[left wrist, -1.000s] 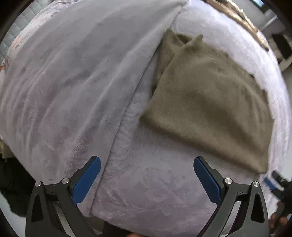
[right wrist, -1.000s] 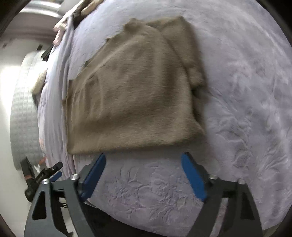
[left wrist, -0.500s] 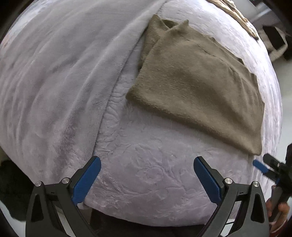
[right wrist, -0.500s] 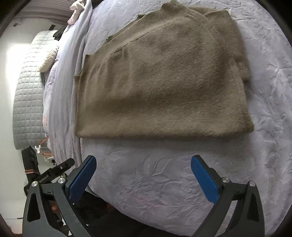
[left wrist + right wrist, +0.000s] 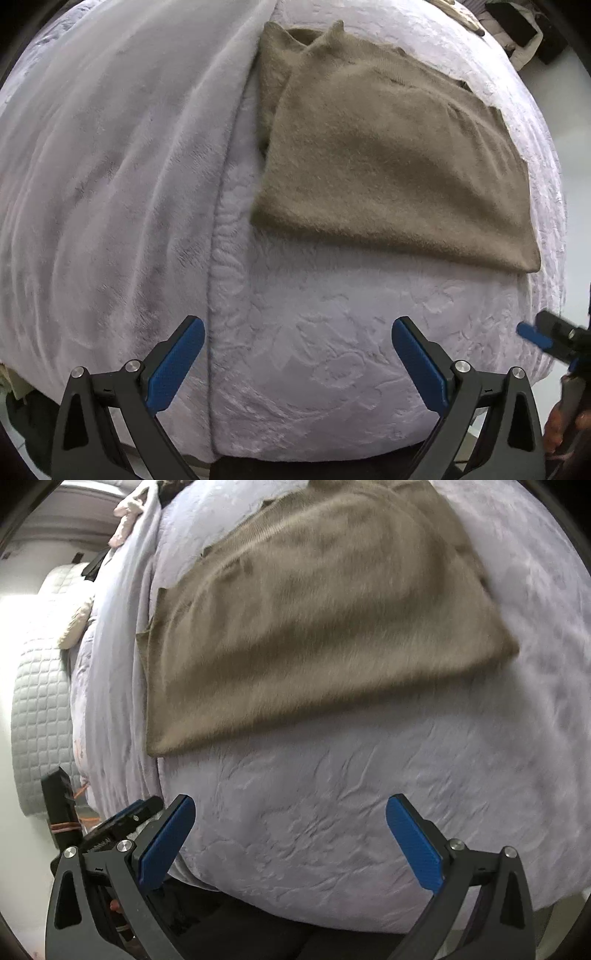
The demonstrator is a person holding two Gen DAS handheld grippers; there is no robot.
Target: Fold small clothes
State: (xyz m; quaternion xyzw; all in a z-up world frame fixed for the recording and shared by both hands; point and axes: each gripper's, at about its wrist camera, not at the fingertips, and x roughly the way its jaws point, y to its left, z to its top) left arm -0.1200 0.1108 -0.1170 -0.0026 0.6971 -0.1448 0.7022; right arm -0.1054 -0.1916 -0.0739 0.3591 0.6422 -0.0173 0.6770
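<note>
A folded olive-brown knit garment (image 5: 388,158) lies flat on a pale lilac bedspread (image 5: 332,350), with a folded part sticking out at its far left. It also fills the upper part of the right wrist view (image 5: 314,620). My left gripper (image 5: 297,360) is open and empty, above the bedspread short of the garment's near edge. My right gripper (image 5: 290,836) is open and empty, also short of the near edge. The right gripper's blue tip shows at the right edge of the left wrist view (image 5: 532,338).
A smoother lilac blanket (image 5: 110,166) covers the left of the bed, its edge running beside the garment. A quilted grey headboard (image 5: 37,709) and a pale pillow (image 5: 75,624) lie at the left of the right wrist view. Dark clutter (image 5: 517,26) sits beyond the bed's far side.
Both grippers have moved closer to the garment, which now looks larger in both views. Both have stayed open and empty. The garment has not moved.
</note>
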